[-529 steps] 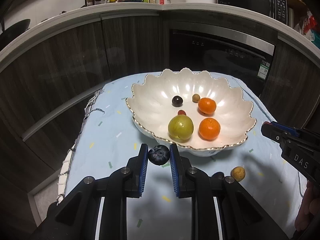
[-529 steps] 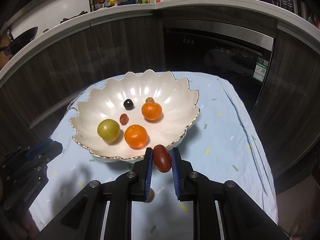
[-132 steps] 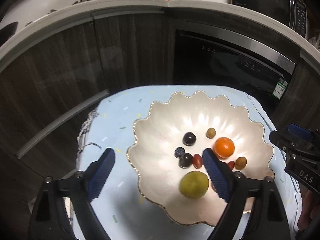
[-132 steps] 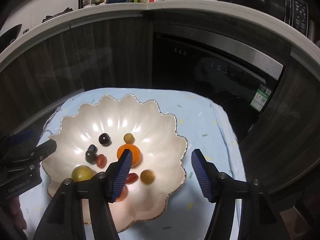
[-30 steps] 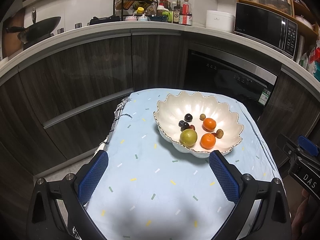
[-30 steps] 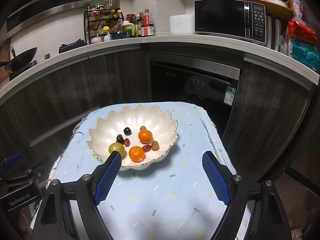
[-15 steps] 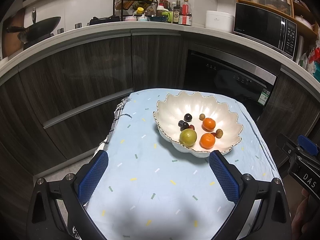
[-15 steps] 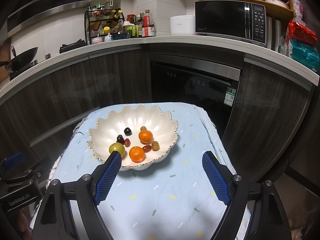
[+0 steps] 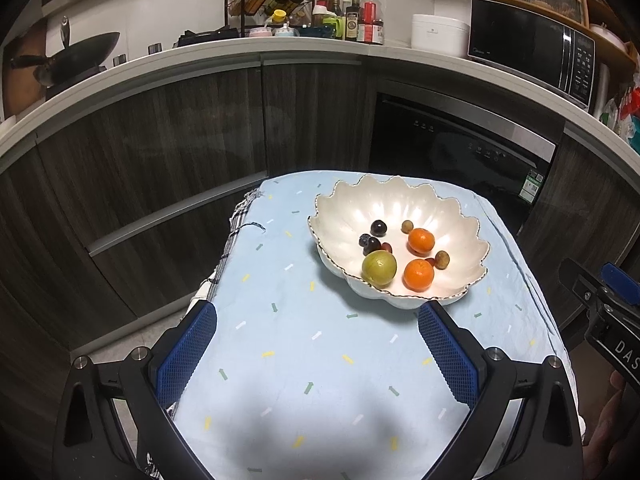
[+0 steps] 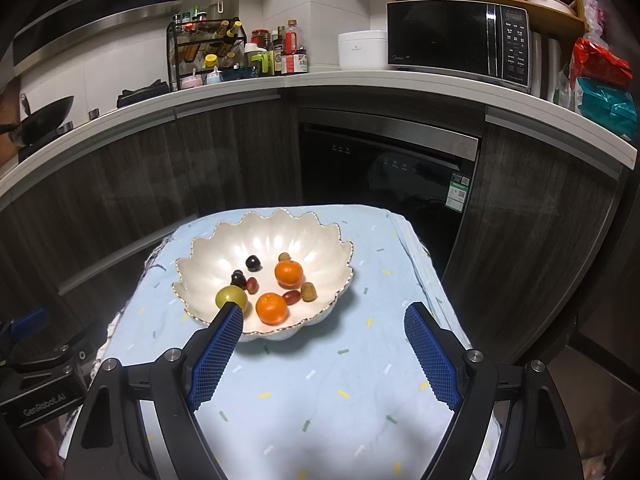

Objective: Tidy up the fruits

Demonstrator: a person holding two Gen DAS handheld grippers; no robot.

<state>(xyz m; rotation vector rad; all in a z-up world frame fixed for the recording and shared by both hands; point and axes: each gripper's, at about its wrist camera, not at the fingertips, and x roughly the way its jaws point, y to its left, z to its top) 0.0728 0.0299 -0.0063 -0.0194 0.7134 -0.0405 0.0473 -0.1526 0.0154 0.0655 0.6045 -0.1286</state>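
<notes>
Both my left tongs (image 9: 316, 350) and right tongs (image 10: 322, 350) spread, empty, above the table (image 9: 304, 344); all fruits (image 9: 379, 267) lie in the bowl (image 9: 400, 208) ahead, roughly equally near to each, none visible outside.

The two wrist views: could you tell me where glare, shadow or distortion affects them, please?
Left wrist: glare streaks the bowl interior, a dark shadow crosses the near tablecloth, the countertop bows. Right wrist: similar bowl glare, black corner vignetting.
</notes>
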